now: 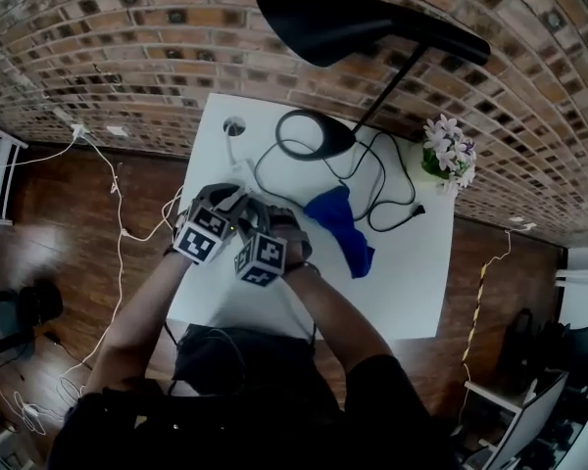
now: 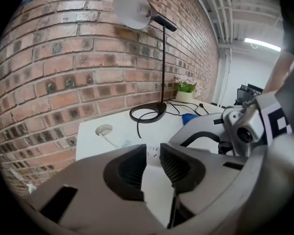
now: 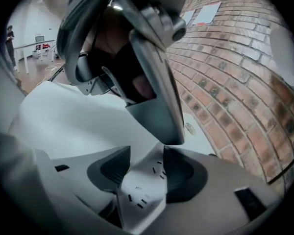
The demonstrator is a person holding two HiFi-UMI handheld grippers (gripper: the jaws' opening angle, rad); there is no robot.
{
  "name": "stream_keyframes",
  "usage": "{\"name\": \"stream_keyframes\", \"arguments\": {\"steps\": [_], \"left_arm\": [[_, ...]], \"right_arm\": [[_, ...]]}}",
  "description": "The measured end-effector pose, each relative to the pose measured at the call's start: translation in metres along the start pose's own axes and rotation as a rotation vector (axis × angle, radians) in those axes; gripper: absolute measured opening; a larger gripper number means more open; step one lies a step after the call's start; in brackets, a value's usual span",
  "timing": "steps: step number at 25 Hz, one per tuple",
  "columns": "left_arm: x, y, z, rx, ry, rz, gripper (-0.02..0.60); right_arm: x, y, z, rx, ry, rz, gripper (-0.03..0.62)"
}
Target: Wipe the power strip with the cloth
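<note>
One real risk here. White tabletop fills mid-frame; blue cloth lies loose on it right of centre, untouched. The power strip is centre-left, pinched by left gripper and right gripper both. Free either for the cloth and the strip likely pivots, slips or drops.

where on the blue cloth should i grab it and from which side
Probably pinch the bunched upper end of the blue cloth, coming from above on the person's side. It lies crumpled in a slanted band on the table, and a black cable runs close along its far side.
</note>
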State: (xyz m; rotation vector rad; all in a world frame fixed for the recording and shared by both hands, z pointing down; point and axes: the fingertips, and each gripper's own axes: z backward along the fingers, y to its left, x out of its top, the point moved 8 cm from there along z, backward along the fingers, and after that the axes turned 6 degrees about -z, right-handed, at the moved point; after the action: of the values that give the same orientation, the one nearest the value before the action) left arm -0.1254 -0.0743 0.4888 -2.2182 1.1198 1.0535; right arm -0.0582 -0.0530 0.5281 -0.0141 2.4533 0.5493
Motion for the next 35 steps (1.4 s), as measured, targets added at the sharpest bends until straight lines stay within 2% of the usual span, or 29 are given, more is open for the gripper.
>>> {"name": "stream_keyframes", "arguments": {"steps": [6,11,18,19,20,22,31,33,34,35], "left_arm": [[-0.012,0.019,0.005,0.015,-0.006,0.045,0.080],[-0.029,0.032,0.018,0.034,0.011,0.077,0.080],[-0.050,0.046,0.033,0.052,0.021,0.109,0.080],[-0.051,0.047,0.033,0.052,0.018,0.113,0.080],[-0.050,0.048,0.033,0.052,0.013,0.116,0.080],[-0.048,0.049,0.032,0.051,0.003,0.120,0.080],[-0.041,0.054,0.033,0.065,-0.033,0.149,0.080],[-0.043,0.056,0.037,0.078,-0.049,0.185,0.080],[-0.045,0.057,0.039,0.079,-0.058,0.221,0.080],[-0.045,0.058,0.042,0.073,-0.070,0.269,0.080]], "right_arm": [[0.011,-0.024,-0.019,-0.093,-0.018,-0.144,0.152],[0.021,-0.042,-0.044,-0.162,0.007,-0.180,0.147],[0.033,-0.062,-0.055,-0.147,0.008,-0.218,0.155],[0.033,-0.062,-0.053,-0.135,0.006,-0.219,0.163],[0.032,-0.061,-0.050,-0.121,0.001,-0.230,0.203],[0.032,-0.064,-0.040,-0.099,-0.033,-0.289,0.204],[0.027,-0.080,0.035,-0.054,-0.306,-0.591,0.202],[0.024,-0.086,0.048,-0.041,-0.351,-0.693,0.124],[0.020,-0.089,0.053,-0.038,-0.359,-0.736,0.036],[0.017,-0.091,0.058,-0.032,-0.361,-0.765,-0.011]]}}
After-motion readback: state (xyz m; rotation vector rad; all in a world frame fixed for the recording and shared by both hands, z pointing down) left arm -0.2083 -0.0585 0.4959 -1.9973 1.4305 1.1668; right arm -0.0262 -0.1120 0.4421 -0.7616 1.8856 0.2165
